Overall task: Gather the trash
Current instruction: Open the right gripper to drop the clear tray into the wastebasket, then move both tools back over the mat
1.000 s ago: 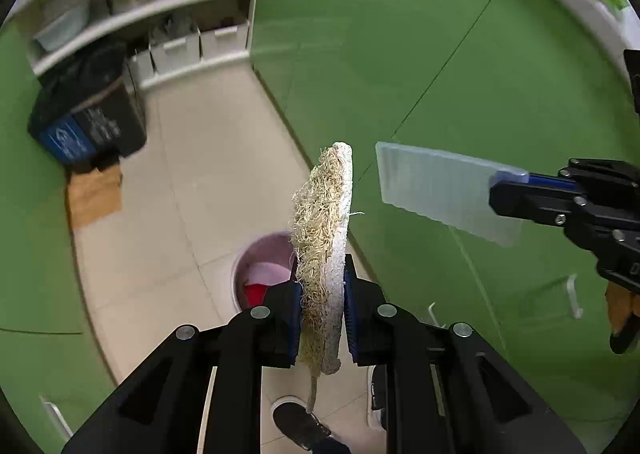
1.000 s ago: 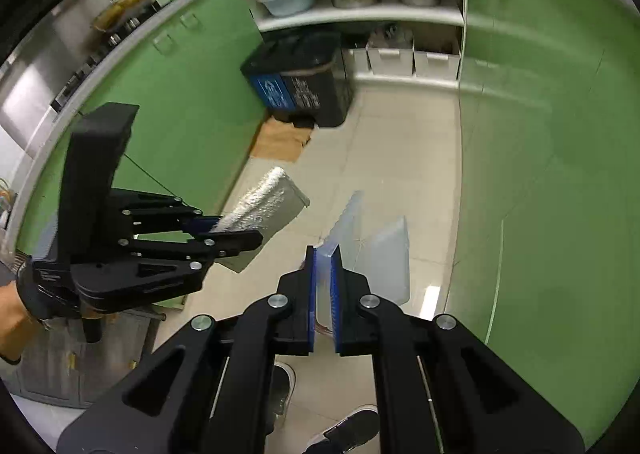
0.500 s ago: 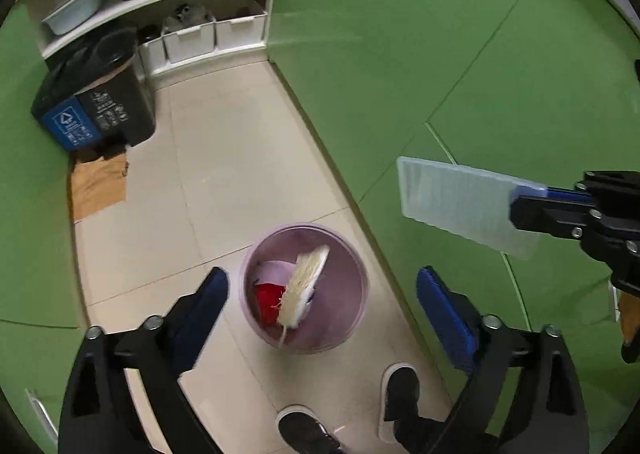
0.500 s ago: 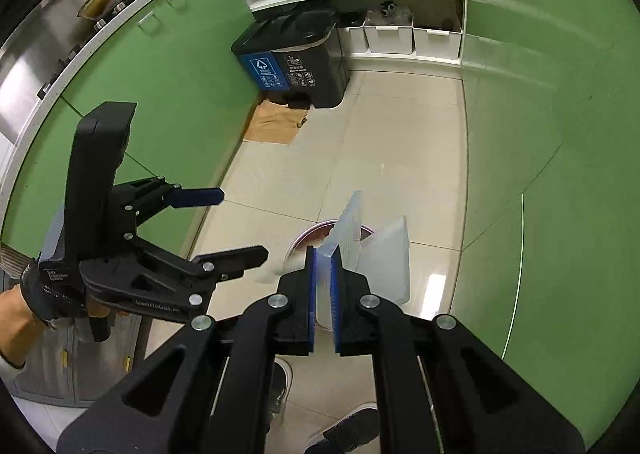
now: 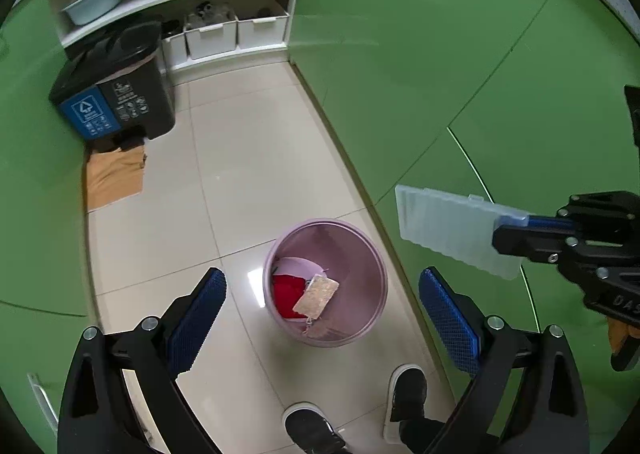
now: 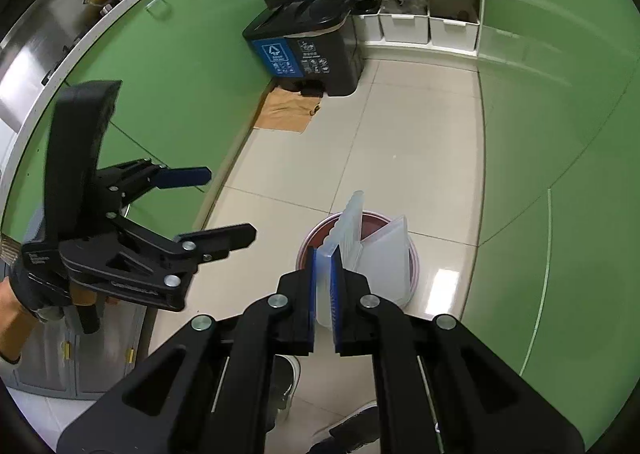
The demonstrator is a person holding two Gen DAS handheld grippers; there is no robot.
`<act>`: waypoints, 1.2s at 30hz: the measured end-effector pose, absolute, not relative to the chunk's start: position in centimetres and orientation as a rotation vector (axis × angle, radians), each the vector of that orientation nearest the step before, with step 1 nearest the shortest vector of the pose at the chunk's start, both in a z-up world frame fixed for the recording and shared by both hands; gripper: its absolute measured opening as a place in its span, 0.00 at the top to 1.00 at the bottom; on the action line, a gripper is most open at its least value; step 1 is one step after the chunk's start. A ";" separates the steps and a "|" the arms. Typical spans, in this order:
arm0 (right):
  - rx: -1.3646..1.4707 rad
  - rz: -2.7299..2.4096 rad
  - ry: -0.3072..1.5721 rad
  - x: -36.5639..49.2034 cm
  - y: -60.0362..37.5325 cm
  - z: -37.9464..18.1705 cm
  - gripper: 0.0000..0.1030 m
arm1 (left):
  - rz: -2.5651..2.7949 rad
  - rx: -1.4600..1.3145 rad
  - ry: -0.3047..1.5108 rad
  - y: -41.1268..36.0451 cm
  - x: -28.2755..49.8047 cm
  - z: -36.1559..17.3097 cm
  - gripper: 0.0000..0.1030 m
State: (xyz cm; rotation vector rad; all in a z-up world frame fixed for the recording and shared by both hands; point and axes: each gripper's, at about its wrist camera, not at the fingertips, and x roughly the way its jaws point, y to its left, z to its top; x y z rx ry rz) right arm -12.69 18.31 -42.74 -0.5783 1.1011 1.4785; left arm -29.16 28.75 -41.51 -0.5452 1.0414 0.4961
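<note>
A pink bin (image 5: 360, 246) stands on the tiled floor below both grippers. Inside it lie a fibrous loofah pad (image 5: 318, 296) and something red (image 5: 286, 296). My left gripper (image 5: 320, 278) hangs over the bin with its jaws wide open and nothing between them; the right wrist view shows it (image 6: 230, 203) at the left. My right gripper (image 6: 325, 254) is shut on a translucent ribbed plastic case (image 6: 352, 230), which hides most of the bin (image 6: 316, 232) in that view. In the left wrist view the case (image 5: 448, 232) sticks out leftward from the right gripper (image 5: 504, 225), right of the bin.
Green cabinet fronts (image 5: 420, 73) line both sides of the narrow floor. A black bin with a blue label (image 5: 116, 93) and flat cardboard (image 5: 114, 177) sit at the far left. Shelves with pots and white crates (image 5: 236, 33) close the far end. The person's shoes (image 5: 312, 430) stand near the pink bin.
The left gripper opened and the loofah pad dropped from it into the pink bin. Both grippers sank closer to the bin; the right kept its hold on the case.
</note>
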 end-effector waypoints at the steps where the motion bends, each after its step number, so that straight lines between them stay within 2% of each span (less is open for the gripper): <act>1: -0.581 1.482 1.104 -12.8 18.5 -42.9 0.95 | 0.505 -0.550 1.037 28.9 -29.5 -41.4 0.09; 11: -0.634 1.527 1.110 -14.5 21.0 -45.1 0.94 | 0.568 -0.572 0.995 30.1 -32.1 -40.2 0.08; 14: -0.669 1.524 1.084 -15.0 21.8 -45.3 0.91 | 0.583 -0.576 0.982 30.5 -32.5 -40.1 0.08; 16: -0.688 1.504 1.073 -15.1 22.1 -45.6 0.70 | 0.591 -0.576 0.978 30.6 -32.6 -40.0 0.08; 17: -0.690 1.495 1.065 -15.0 22.2 -45.7 0.33 | 0.593 -0.578 0.978 30.7 -32.7 -40.0 0.08; 18: -0.678 1.499 1.064 -15.0 22.2 -45.7 0.19 | 0.594 -0.578 0.977 30.7 -32.7 -40.0 0.08; 19: -0.669 1.495 1.068 -14.8 22.3 -45.7 0.18 | 0.594 -0.578 0.976 30.7 -32.8 -40.0 0.08; 21: -0.684 1.465 1.066 -14.6 22.4 -46.0 0.12 | 0.594 -0.580 0.977 30.8 -32.8 -40.1 0.08; 29: -0.689 1.411 1.085 -14.0 21.4 -45.4 0.11 | 0.590 -0.588 0.979 30.7 -32.7 -39.4 0.08; 32: -0.684 1.388 1.085 -13.7 20.5 -43.3 0.11 | 0.589 -0.589 0.979 30.3 -32.8 -37.6 0.08; 36: -0.660 1.348 1.084 -13.4 18.8 -37.9 0.11 | 0.587 -0.585 0.966 29.5 -33.0 -32.7 0.08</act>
